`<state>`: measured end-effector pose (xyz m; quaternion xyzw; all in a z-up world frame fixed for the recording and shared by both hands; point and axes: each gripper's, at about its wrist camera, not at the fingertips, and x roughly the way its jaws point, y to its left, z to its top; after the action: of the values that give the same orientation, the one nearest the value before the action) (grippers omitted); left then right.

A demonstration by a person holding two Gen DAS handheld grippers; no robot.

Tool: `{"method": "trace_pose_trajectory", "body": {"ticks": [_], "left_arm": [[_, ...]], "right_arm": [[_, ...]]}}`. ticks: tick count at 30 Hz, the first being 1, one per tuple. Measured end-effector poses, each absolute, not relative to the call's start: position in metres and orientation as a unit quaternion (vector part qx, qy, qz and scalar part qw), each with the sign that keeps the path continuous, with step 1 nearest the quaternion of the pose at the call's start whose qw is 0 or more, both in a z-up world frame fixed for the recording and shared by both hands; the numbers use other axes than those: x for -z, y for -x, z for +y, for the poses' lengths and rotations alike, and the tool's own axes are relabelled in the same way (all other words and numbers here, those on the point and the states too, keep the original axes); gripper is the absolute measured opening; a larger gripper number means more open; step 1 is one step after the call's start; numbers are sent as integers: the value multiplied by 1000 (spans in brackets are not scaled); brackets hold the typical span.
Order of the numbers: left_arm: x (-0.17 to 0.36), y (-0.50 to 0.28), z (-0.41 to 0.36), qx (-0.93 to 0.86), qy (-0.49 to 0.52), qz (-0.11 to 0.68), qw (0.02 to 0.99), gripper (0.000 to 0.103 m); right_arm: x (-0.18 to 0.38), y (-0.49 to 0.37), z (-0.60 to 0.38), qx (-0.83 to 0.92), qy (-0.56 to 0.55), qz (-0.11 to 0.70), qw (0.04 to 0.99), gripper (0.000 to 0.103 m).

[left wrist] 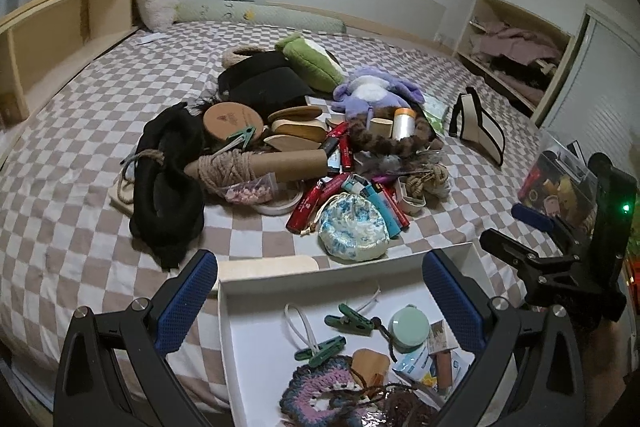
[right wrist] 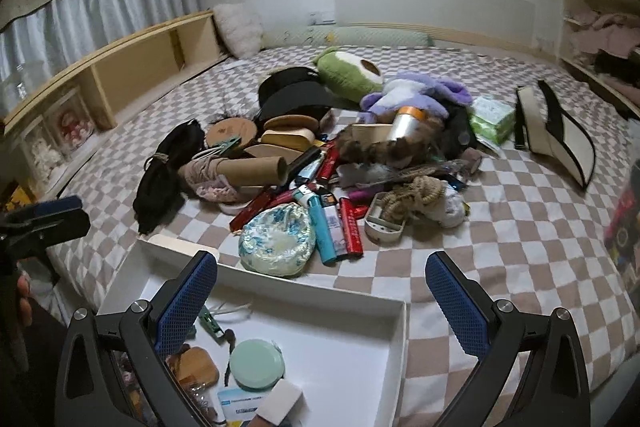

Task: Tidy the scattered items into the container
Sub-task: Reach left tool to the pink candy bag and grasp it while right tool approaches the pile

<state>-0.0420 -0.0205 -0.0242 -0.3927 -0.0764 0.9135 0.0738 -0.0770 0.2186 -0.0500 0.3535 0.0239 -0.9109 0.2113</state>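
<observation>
Both your left gripper (left wrist: 320,291) and right gripper (right wrist: 322,289) are spread and empty. The white box (right wrist: 340,297) below them is partly filled; just ahead lies the floral pouch (right wrist: 276,241), so straddle it squarely

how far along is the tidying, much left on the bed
Early stage. Done: the white box already holds green clips, a round mint tin and a crocheted mat. In hand: nothing; left gripper and right gripper are both open and empty. Left: most of the pile, including lighters, the floral pouch, cardboard tube and plush toys.
</observation>
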Motion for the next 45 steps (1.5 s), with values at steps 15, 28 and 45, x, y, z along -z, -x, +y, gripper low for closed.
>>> {"method": "trace_pose_trajectory", "body": {"ticks": [15, 28, 45], "left_arm": [[57, 142, -39, -878, 462, 17, 126, 102], [144, 222, -67, -802, 572, -148, 83, 101], [166, 250, -74, -798, 577, -169, 38, 92]], "right_arm": [[35, 124, 220, 924, -343, 71, 155, 103], [53, 137, 216, 911, -374, 45, 167, 103], [65, 175, 189, 855, -444, -20, 267, 103]]}}
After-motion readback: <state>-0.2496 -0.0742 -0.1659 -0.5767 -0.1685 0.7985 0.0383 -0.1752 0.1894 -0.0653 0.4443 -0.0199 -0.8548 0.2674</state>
